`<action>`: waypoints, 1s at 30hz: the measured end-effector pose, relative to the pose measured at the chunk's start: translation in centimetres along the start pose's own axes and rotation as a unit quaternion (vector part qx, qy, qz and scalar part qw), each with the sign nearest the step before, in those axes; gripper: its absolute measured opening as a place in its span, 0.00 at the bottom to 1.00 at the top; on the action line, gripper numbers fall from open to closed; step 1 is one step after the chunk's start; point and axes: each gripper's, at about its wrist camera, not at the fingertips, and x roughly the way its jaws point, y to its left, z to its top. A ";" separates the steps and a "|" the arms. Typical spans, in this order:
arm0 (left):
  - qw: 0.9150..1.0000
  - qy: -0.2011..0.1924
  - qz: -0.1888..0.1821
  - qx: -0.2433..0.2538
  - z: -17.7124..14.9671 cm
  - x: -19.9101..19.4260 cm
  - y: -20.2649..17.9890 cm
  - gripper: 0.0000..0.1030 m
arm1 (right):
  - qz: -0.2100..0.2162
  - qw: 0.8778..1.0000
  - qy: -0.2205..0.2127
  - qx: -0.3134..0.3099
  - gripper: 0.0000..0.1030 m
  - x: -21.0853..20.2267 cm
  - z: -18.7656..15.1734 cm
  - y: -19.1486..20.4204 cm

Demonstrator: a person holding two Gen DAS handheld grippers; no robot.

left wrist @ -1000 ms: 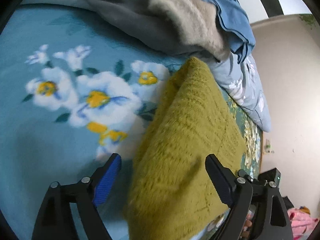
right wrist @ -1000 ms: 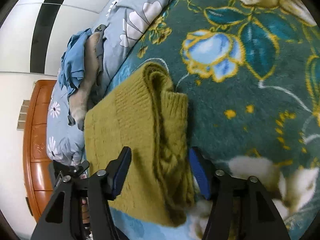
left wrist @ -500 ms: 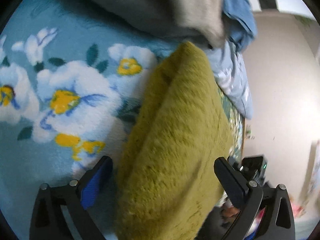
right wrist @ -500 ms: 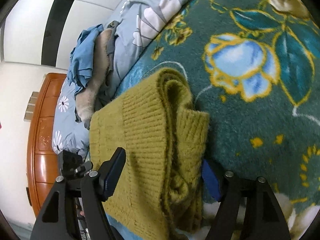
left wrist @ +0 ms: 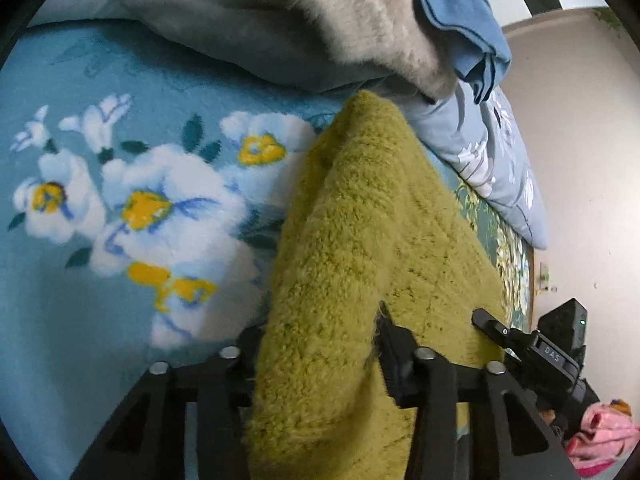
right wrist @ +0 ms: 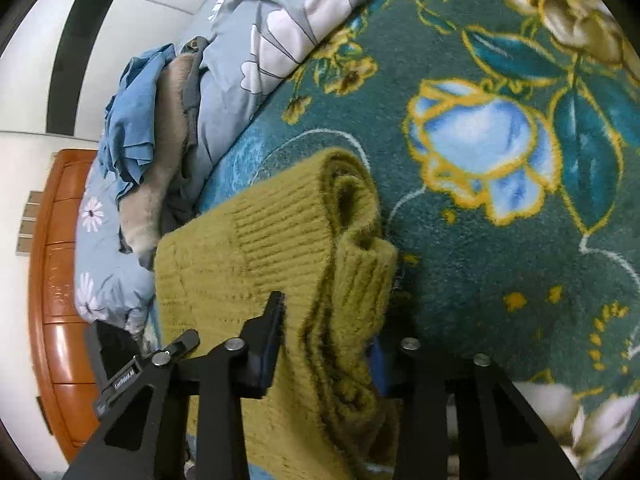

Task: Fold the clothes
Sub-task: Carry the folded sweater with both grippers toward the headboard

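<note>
Left claw (left wrist: 316, 344): I have it pinching a thick fold of the olive-green sweater (left wrist: 372, 248). The fuzzy knit fills the whole gap between the two black fingers and bulges over them toward the lens. In this view the sweater rises ahead of the claw as a ridge that tapers to a point near the pile of clothes (left wrist: 320, 28).

Right claw (right wrist: 324, 344): I have it pinching the opposite end of the same sweater (right wrist: 260, 248). Several stacked layers, including a ribbed edge, pass between its fingers. The blue pad of the right-hand finger (right wrist: 376, 364) shows just behind the knit.

Location of the sweater: it lies folded on the bed, on the floral blanket (left wrist: 120, 208), which is light blue with white and yellow flowers on one part and dark teal with blue and gold flowers (right wrist: 500, 200) on the other. The folded roll of the garment lies against the dark teal part.

Surroundings: the pile of clothes, grey, beige fleece and blue, lies just beyond the far tip of the sweater and rests on a pale blue floral quilt (right wrist: 248, 80). A wooden bed frame (right wrist: 56, 280) borders the bed at the left of the right wrist view. A pink cloth (left wrist: 600, 432) sits at the lower right edge of the left wrist view.
</note>
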 end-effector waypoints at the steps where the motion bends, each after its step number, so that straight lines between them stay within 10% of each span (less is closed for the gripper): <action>1: 1.000 -0.005 -0.002 -0.003 -0.3 -0.5 -0.1 0.36 | -0.004 1.000 -0.001 -0.002 0.32 -0.2 0.0 0.5; 19: 0.994 -0.077 -0.077 -0.024 -6.3 -8.3 -1.6 0.31 | -0.045 0.986 0.013 -0.157 0.28 -6.6 -2.0 10.8; 30: 0.961 -0.246 -0.095 -0.078 -5.5 -25.1 5.7 0.31 | 0.000 0.943 0.026 -0.331 0.28 -4.2 -3.6 31.9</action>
